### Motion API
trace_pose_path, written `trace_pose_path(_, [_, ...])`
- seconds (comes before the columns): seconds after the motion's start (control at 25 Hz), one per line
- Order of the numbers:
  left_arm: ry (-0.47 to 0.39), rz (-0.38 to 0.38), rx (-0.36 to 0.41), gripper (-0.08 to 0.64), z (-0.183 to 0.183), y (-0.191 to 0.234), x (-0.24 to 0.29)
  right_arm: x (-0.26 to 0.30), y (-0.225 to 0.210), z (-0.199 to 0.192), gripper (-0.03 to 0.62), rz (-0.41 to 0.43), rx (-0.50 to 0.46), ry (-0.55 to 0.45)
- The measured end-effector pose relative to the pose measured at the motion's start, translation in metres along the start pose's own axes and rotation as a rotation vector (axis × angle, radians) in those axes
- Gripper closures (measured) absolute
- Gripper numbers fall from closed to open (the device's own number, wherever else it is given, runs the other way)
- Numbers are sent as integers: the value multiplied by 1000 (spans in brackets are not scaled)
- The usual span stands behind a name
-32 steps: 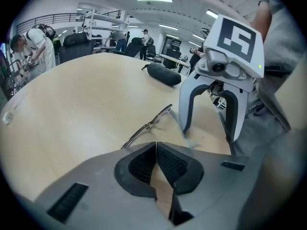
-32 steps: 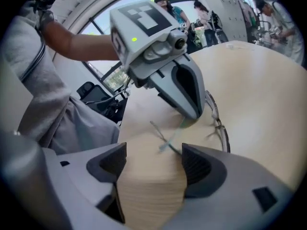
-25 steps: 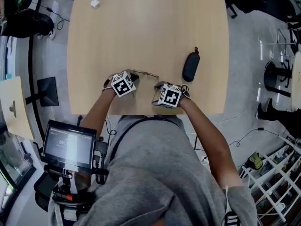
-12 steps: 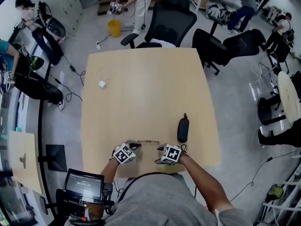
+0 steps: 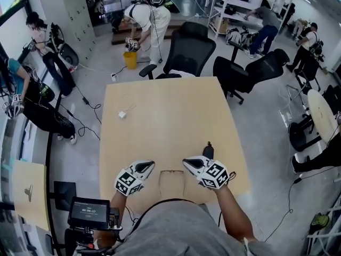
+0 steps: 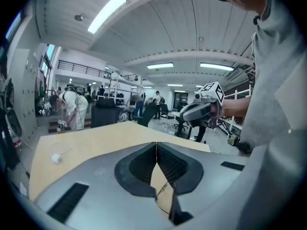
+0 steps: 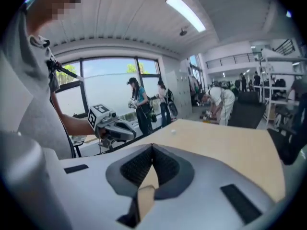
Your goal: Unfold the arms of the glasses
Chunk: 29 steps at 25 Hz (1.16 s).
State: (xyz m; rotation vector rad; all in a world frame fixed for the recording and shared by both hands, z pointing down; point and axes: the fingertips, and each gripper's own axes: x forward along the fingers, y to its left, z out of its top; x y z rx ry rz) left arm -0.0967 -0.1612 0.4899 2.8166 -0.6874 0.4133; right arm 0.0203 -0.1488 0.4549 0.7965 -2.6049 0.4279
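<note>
Head view, nearest first. The person's grey-shirted torso (image 5: 176,228) fills the lower edge and cuts off both forearms. Above the near edge of the table (image 5: 170,116) the left gripper (image 5: 149,166) and the right gripper (image 5: 188,162) hang clear of the wood, tips turned towards each other, probably so that neither touches the work. Each gripper view shows ribbed pads meeting at the tip. The left jaws are pressed together on nothing, and the right jaws have just been closing and also grip nothing. The glasses (image 5: 171,173) lie on the table between and below the two grippers, free of both. They show only as a faint, thin outline, so whether their arms are folded or spread cannot be told, and the task's progress cannot be judged from here. The dark glasses case (image 5: 208,150) lies just beyond the right gripper, which covers its near end. Farther up the tabletop a white plug with its cable (image 5: 122,114) sits well apart from the work. Beyond the far edge stand black office chairs (image 5: 186,52), and several people work in the background.
</note>
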Motion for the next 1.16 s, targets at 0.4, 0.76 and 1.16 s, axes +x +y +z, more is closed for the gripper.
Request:
trace_pose_path(0.4, [-260,120,89,554,116,-31,-74,-97,46,131,586,-98,-166,-279])
trace_pose_path(0.76, [-283,209,129,554,135,-114,-85,-183,79,106,586,-84,-198,-303])
trace_pose_path(1.16, [-330,243,134,554,139,-270,-76,-312,138,38,586,-94,-225,-310])
